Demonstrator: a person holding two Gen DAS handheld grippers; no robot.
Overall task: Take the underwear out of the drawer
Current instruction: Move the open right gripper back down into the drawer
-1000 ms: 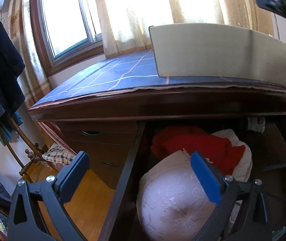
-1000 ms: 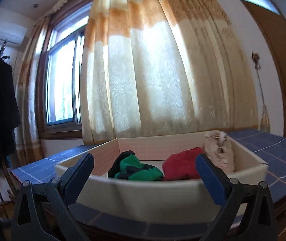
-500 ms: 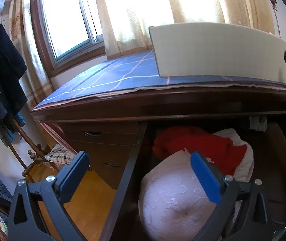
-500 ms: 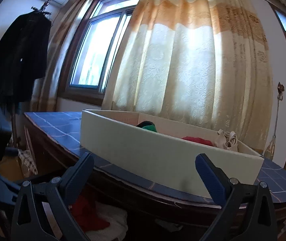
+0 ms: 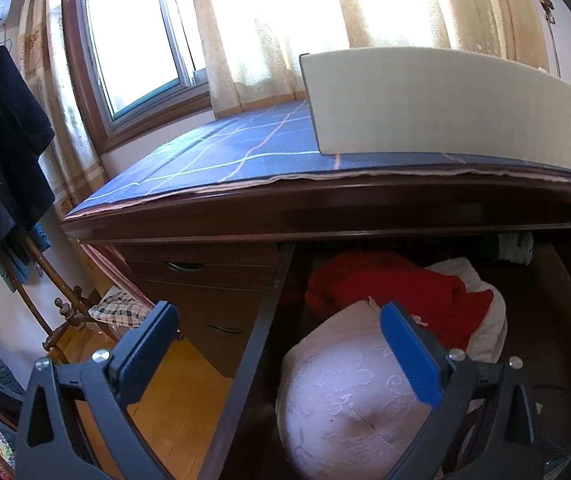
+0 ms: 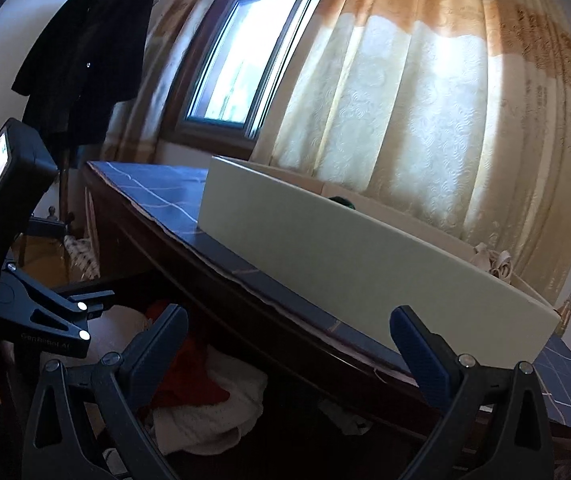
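The left claw [image 5: 277, 328] is wide open and holds nothing; it hangs above the open drawer [image 5: 253, 344], with its left finger over the wooden floor [image 5: 173, 384] and its right finger over the white embroidered garment [image 5: 349, 400]. This white garment lies at the near end of the drawer, and a red garment [image 5: 397, 292] lies just behind it, touching it, on top of another white cloth [image 5: 485, 328]. Which of these pieces is the underwear cannot be told exactly. The right claw [image 6: 289, 336] is also wide open and empty, and it points at the front edge of the counter [image 6: 245, 292], above the same drawer, where the red garment and a white knitted cloth [image 6: 221, 404] are seen below. The counter is covered with a blue checked cloth [image 5: 221, 152]. On it stands a white box [image 6: 345, 248]; a green piece [image 6: 341, 201] and a beige piece [image 6: 493, 260] show above its far rim. Behind the counter hang cream curtains [image 6: 425, 100] beside a window [image 5: 133, 36]. A dark coat [image 6: 85, 56] hangs at the far left.
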